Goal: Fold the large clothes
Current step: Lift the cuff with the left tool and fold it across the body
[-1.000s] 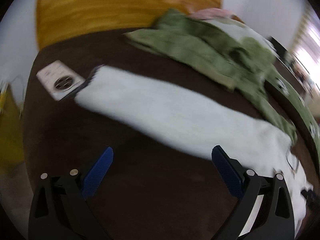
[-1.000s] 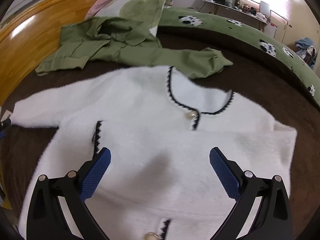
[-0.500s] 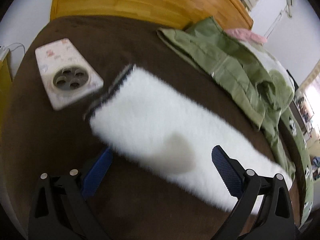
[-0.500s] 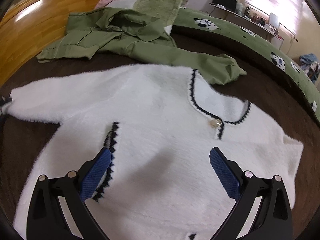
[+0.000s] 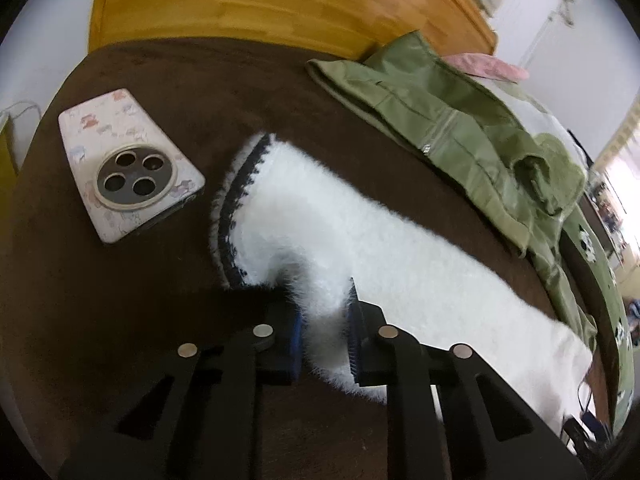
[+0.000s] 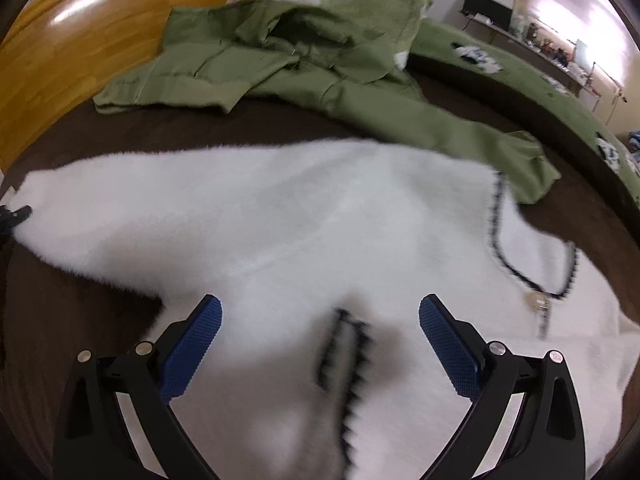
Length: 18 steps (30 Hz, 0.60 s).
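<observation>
Left gripper (image 5: 325, 322) jaws just closed, clamped on sleeve (image 5: 384, 256) near its cuff right of phone (image 5: 126, 162); right gripper (image 6: 320, 338) jaws apart over cardigan (image 6: 280, 224) on bed (image 5: 132, 300).

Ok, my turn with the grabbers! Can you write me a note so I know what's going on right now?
Left tongs: have just been closing and are now shut on the fluffy white cardigan's sleeve, near its dark-trimmed cuff.
Right tongs: open, empty, over the cardigan's front, near the zigzag trim.
The cardigan lies spread flat on the brown bed cover. A green jacket lies behind it, and a phone lies beside the cuff.
Done: sleeve gripped. Left: every fold.
</observation>
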### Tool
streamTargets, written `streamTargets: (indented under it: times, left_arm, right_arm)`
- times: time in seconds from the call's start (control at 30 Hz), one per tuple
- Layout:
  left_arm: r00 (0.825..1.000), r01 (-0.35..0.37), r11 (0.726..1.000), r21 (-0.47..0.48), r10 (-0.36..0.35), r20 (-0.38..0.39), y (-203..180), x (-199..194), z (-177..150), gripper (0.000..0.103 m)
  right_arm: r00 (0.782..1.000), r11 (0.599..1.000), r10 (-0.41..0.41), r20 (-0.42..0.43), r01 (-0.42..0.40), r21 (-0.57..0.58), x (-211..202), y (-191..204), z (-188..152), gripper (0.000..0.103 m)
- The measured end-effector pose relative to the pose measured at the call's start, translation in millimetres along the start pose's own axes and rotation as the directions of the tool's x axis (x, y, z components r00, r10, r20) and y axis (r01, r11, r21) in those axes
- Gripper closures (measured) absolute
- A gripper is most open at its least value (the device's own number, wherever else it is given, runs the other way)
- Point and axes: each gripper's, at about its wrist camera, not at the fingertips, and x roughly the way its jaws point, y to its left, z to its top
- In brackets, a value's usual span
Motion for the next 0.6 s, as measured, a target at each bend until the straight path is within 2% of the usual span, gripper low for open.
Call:
streamTargets:
  times: [0.13,0.23,0.6]
  left_arm:
    - [1.000,0.021,0.999,0.045,-0.021,0.002,0.2,-5.2,-0.5,0.084]
    - [1.000,0.028,0.997,0.072,-0.028,-0.001,-0.1,-6.0,1.2,0.084]
    - [0.998,0.057,0.985,0.160,-0.063,0.028,-27.7,-24.4,18.9,0.084]
  right_arm:
    - [0.999,1.000,-0.005,-0.054,0.006,0.015,26.0,5.0,-3.8,0.005]
    - [0.999,0.998,0.034,-0.031,-0.032,0.059,29.5,-2.5,-9.3,0.005]
    - [1.000,0.998,0.022,-0.022,-0.021,0.063,23.9,-0.5,-7.6,0.005]
